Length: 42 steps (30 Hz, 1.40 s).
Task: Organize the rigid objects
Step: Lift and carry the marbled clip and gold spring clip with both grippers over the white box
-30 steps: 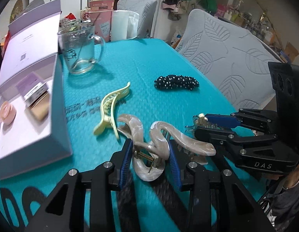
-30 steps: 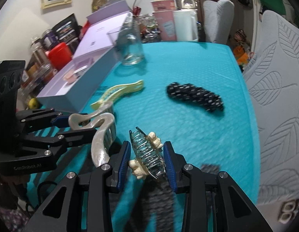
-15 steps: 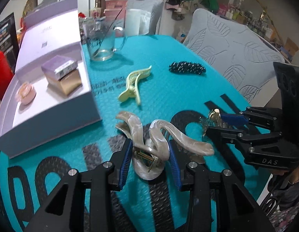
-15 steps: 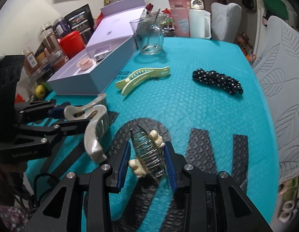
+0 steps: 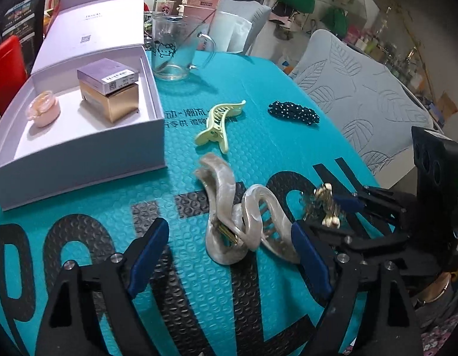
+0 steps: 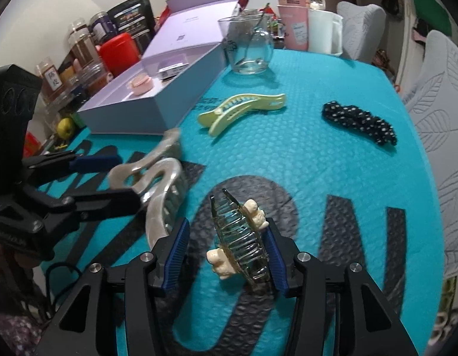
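Note:
My left gripper (image 5: 229, 252) is open, its jaws wide apart on either side of a pearly beige wavy hair claw (image 5: 241, 222) that lies on the teal mat; the claw also shows in the right wrist view (image 6: 160, 195). My right gripper (image 6: 226, 255) has its jaws spread a little around a clear wire hair claw with cream bear charms (image 6: 243, 237); the left pad stands off it, the right pad is against it. A pale yellow hair claw (image 5: 220, 121) and a black dotted clip (image 5: 294, 112) lie farther back on the mat.
An open lilac box (image 5: 80, 148) holding a pink jar (image 5: 43, 112) and a gold-and-lilac carton (image 5: 110, 95) stands at the left. A glass mug (image 5: 175, 53) stands behind it. Cups, jars and a red tin crowd the far edge. A grey chair (image 5: 362, 95) is at the right.
Both grippers pulled back toward the near edge. My left gripper opened and let the pearly claw down on the mat. My right gripper's jaws loosened around the wire claw.

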Available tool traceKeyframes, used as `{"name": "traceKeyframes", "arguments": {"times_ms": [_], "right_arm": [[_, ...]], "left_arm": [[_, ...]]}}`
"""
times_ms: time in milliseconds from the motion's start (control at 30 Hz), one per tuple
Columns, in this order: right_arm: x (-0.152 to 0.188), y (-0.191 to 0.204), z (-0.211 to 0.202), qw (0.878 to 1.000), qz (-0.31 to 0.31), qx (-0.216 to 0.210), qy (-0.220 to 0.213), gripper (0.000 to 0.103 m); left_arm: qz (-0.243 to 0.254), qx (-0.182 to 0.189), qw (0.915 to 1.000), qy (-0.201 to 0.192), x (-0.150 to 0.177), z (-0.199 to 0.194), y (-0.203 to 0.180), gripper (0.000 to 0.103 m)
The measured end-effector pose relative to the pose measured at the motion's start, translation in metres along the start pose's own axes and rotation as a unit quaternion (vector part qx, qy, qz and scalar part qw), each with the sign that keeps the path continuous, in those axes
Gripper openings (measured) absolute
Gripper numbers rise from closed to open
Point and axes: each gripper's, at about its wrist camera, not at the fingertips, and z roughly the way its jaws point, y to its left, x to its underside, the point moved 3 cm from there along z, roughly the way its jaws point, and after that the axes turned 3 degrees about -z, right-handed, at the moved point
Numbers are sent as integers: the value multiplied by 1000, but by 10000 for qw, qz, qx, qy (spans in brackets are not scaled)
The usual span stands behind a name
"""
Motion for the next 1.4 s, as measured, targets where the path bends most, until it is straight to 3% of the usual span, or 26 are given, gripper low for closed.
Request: {"name": "traceKeyframes", "arguments": {"times_ms": [167,500,600,900,933,967,1000,1033,1067,1400], "right_arm": [[5,17,3,9995,-9,-307,10,53],[12,8,-3,9997,183,121,-73,56],[12,10,-3,9996,196,154,-91,66],[9,15,2,9998,90,177,-82,68],[9,15,3,9997,83,193,-88,68],[9,15,2,9996,72,245,-104,61],[9,15,2,9995,56,303,-114,54],[10,14,2,9993,42,353,-124,40],[10,12,2,9992,43,375,-117,35],[9,16,-2,9995,78,249,-172,35]], "left_arm": [[164,-50,9998,45,-1,5,-4,85],[581,-246,9979,-142,-12,14,-9,85],[651,-331,9973,-40,-15,24,-9,85],[720,-345,9963,325,-13,43,-9,85],[721,-368,9964,265,-13,42,-9,84],[702,-362,9966,235,-13,41,-9,83],[685,-320,9969,220,-12,41,-9,75],[685,-304,9970,190,-11,39,-10,63],[702,-349,9968,169,-10,38,-11,63],[359,-472,9982,90,-5,21,-2,59]]}}
